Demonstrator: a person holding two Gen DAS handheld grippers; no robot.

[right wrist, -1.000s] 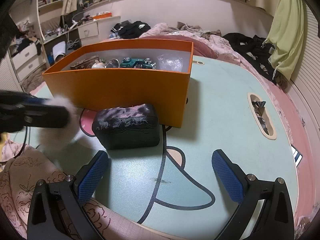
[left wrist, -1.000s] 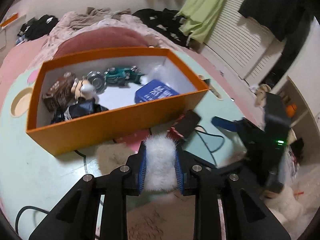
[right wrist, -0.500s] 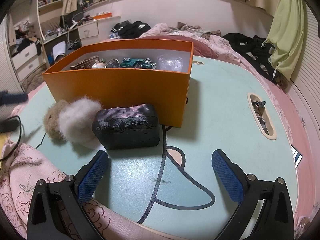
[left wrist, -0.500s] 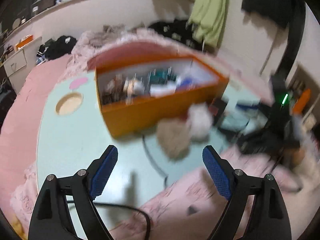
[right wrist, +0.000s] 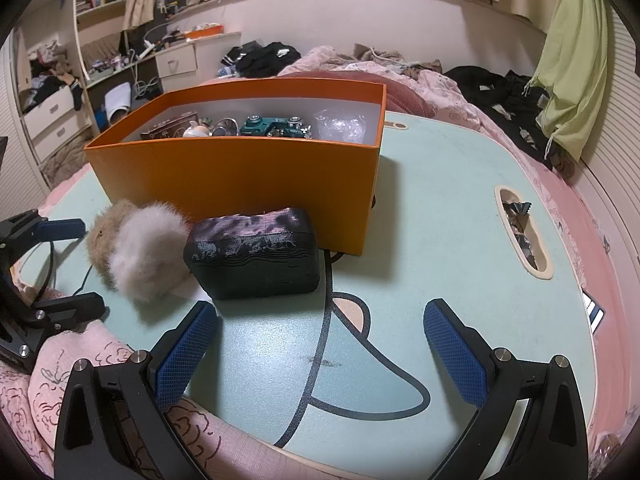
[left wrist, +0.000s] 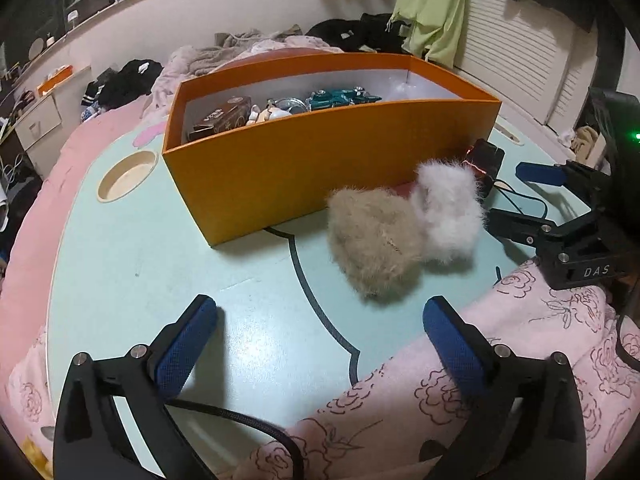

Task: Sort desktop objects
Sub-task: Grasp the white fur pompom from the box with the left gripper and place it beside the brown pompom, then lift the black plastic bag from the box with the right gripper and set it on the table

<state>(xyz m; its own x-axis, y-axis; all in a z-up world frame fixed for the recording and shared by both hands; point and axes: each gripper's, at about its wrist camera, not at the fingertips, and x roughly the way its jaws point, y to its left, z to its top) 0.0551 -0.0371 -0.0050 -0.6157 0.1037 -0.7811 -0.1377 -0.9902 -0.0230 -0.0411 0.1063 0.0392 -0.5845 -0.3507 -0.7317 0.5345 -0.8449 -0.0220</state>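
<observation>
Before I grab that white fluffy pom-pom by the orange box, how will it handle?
The white pom-pom looks soft, so it probably squashes between the pads. It is likely very light. It touches the tan pom-pom, and they may be joined, so both may lift together.

the orange box (left wrist: 304, 160) wall hides the lower parts of its contents. the black case (left wrist: 486, 160) sits mostly hidden behind the white fluffy ball (left wrist: 448, 208).
</observation>
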